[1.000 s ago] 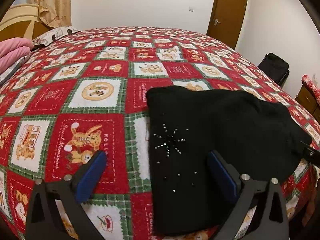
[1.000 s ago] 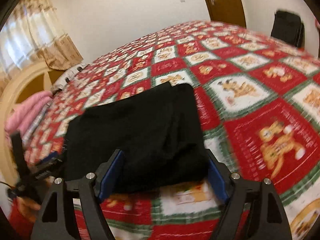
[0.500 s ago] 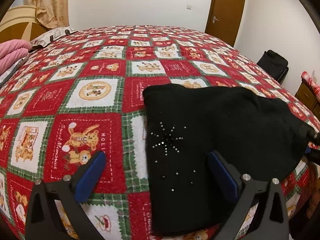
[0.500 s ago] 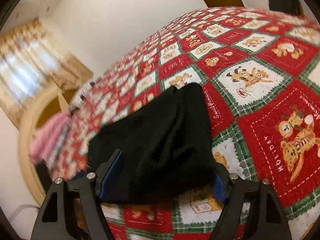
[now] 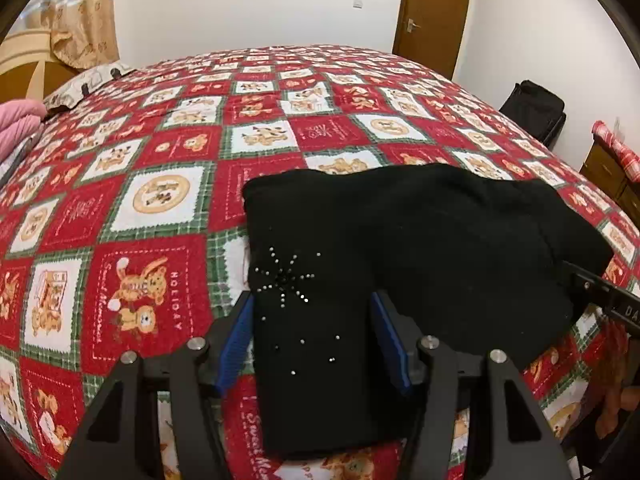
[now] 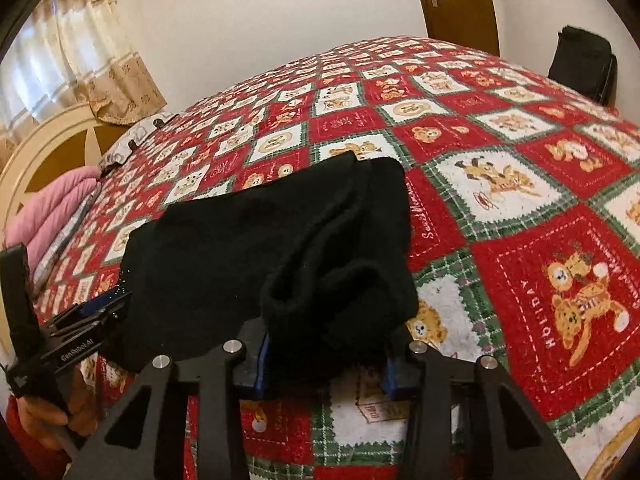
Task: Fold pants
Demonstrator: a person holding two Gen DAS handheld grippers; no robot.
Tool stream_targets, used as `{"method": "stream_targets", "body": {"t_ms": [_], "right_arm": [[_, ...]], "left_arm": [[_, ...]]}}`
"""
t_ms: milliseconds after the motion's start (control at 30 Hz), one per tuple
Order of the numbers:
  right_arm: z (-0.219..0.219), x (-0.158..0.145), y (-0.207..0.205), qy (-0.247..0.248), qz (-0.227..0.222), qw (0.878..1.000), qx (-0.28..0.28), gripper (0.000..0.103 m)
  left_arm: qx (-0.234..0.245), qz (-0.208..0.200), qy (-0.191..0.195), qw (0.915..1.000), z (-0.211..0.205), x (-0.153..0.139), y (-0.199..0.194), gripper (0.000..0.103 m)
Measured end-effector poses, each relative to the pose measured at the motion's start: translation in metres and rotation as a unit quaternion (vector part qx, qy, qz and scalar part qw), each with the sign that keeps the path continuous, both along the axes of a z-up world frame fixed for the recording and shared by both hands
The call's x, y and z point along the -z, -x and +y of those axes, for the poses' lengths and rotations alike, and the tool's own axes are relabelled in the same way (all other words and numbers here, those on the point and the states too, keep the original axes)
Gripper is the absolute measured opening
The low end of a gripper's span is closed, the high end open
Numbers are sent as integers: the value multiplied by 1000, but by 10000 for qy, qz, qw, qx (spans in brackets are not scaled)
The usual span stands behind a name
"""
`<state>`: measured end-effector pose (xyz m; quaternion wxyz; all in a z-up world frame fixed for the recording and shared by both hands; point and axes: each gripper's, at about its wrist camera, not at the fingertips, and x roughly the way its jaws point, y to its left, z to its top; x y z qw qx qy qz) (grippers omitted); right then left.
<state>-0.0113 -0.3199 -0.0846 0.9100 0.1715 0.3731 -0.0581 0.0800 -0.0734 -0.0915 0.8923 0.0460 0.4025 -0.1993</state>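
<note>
The left gripper [image 5: 312, 344] sat lowest in its own view, its jaws having just been closing, with the near corner of the black pants [image 5: 400, 264] between the blue pads [image 5: 236, 344]; whether those pads pressed the cloth could not be told. The right gripper [image 6: 324, 364] had likewise just been closing, and its pads [image 6: 262, 364] pinched a bunched fold of the pants [image 6: 280, 248] at the near edge, the cloth bulging up between them. The pants lay folded and flat on the red, green and white patchwork bedspread [image 5: 160, 200], close to its near edge, a rhinestone starburst [image 5: 286, 276] showing at the corner by the left gripper. Beyond the pants the bedspread ran clear to a pink bundle [image 6: 52, 216] and a curtain [image 6: 76, 40] at the far left, and a brown door [image 5: 434, 12] behind.
</note>
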Motion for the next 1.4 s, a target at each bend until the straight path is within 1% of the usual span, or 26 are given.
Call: {"method": "stream_targets", "body": {"t_ms": [67, 100, 167, 200, 233, 267, 367, 400, 533, 633, 800, 933, 1100, 1233, 1400], "right_arm": [[-2, 1, 1, -97, -30, 9999, 22, 43], [-1, 1, 2, -75, -35, 10000, 20, 43], [1, 1, 2, -3, -40, 10000, 22, 43], [2, 1, 2, 14, -46, 10000, 30, 43], [2, 1, 2, 22, -48, 10000, 37, 43], [3, 1, 1, 53, -42, 10000, 41, 43], [11, -4, 0, 320, -3, 9995, 19, 40], [15, -7, 1, 440, -14, 9990, 6, 40], [29, -20, 3, 819, -113, 9966, -45, 38], [30, -26, 7, 777, -196, 9968, -11, 38], [32, -30, 10, 733, -303, 9968, 28, 38], [38, -40, 11, 767, -428, 9961, -52, 38], [47, -56, 6, 791, -625, 9948, -168, 38], [61, -70, -7, 774, -784, 9931, -408, 38], [88, -86, -26, 934, -977, 9882, -726, 38]], "left_arm": [[-68, 98, 151, 9998, 4, 0, -3, 59], [-85, 116, 184, 9997, 5, 0, -4, 57], [-76, 85, 157, 9998, 4, -1, -3, 52], [-85, 59, 155, 9998, 4, -2, -2, 47], [-28, 65, 233, 9997, 4, -2, -1, 24], [40, 56, 347, 9994, 4, -5, -1, 19], [43, 46, 367, 9993, 4, -6, 0, 17], [31, 45, 434, 9990, 5, -7, 0, 17], [35, 82, 1044, 9945, 17, -15, -1, 15], [123, -28, 1313, 9913, 23, -23, 2, 14], [124, -92, 1316, 9912, 23, -26, 4, 13], [28, -91, 1338, 9910, 30, -31, -1, 11], [-29, -360, 1238, 9916, 39, -49, -5, 11], [-196, -599, 1084, 9921, 50, -60, -10, 11], [-452, -674, 1100, 9906, 72, -67, -20, 11]]}}
